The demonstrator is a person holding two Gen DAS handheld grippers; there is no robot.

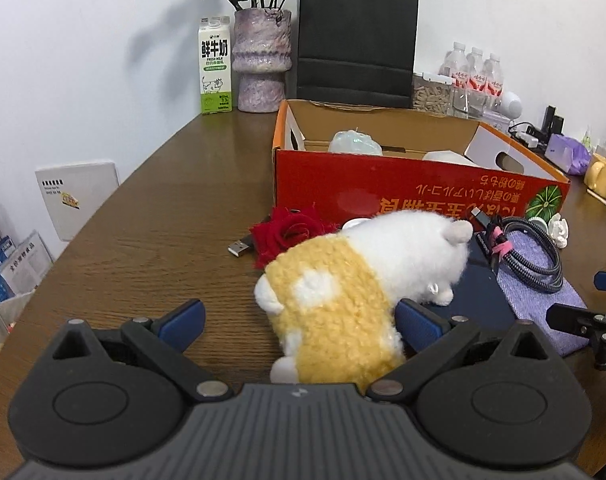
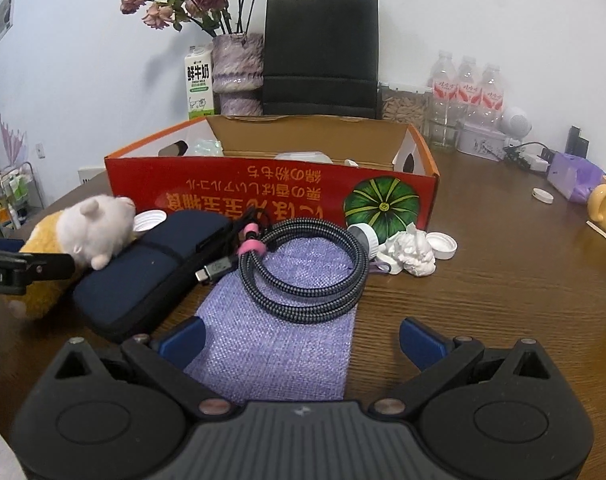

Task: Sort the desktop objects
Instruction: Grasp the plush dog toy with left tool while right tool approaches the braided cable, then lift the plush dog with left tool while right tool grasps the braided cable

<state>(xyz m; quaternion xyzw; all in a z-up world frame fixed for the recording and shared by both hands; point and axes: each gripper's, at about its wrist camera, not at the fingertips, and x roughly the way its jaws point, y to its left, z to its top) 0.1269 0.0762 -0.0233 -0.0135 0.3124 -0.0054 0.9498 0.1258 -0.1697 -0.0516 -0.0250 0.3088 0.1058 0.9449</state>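
A white and yellow plush toy lies on the wooden desk, its rear between the wide-open fingers of my left gripper; the right finger looks to touch it. It also shows in the right wrist view. A red cardboard box stands behind it, open on top, with a few items inside. My right gripper is open and empty over the near end of a purple cloth pouch. A coiled braided cable lies on the pouch, beside a dark blue case.
A red fabric rose and a USB plug lie left of the plush. A white crumpled object and white caps lie by the box. Milk carton, vase, black bag, bottles and yellow mug stand behind.
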